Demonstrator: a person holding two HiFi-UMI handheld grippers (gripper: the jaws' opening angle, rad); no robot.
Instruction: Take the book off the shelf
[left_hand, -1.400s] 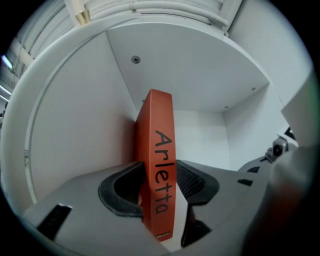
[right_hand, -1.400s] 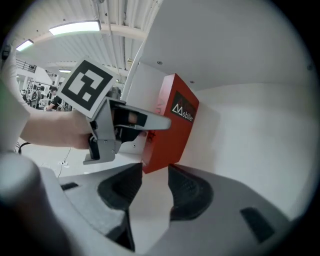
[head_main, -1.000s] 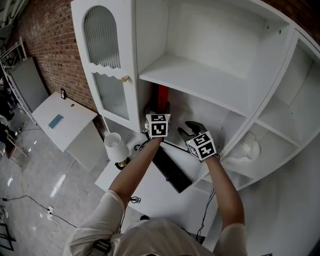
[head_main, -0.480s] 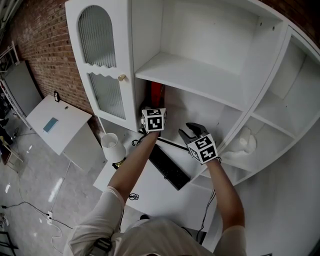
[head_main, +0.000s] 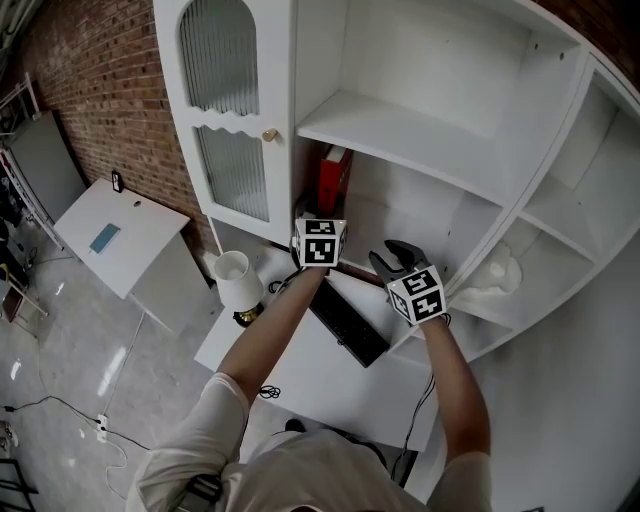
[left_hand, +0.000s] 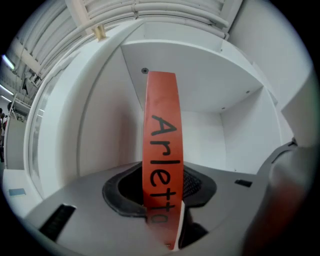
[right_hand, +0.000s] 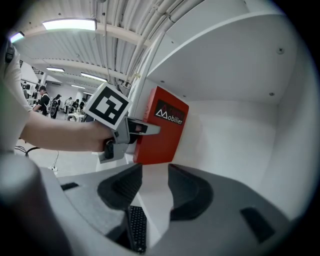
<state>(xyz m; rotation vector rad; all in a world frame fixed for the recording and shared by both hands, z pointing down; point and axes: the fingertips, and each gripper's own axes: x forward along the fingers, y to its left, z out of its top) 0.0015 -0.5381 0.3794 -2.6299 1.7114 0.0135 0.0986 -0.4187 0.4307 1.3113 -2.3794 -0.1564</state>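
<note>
Red book (left_hand: 161, 145) upright in the lower shelf bay, its spine in the closing left tongs.

The book stands on end with its long axis vertical. Its narrow, smooth spine faces outward, with black lettering running from top to bottom. One broad, flat cover (right_hand: 161, 131) with white print faces the right gripper (head_main: 388, 254). It sits at the left end of the white cabinet's lower compartment (head_main: 410, 215), close to the side wall. The left gripper (head_main: 323, 222) has its jaws closing on the spine, and the dark pads lie against both covers with no gap showing. The right gripper hangs just beside it with its ribbed jaws apart and empty. Below lie a flat black keyboard (head_main: 346, 325) and a white lamp (head_main: 234, 284). A ribbed-glass door (head_main: 225, 100) is to the left.
</note>
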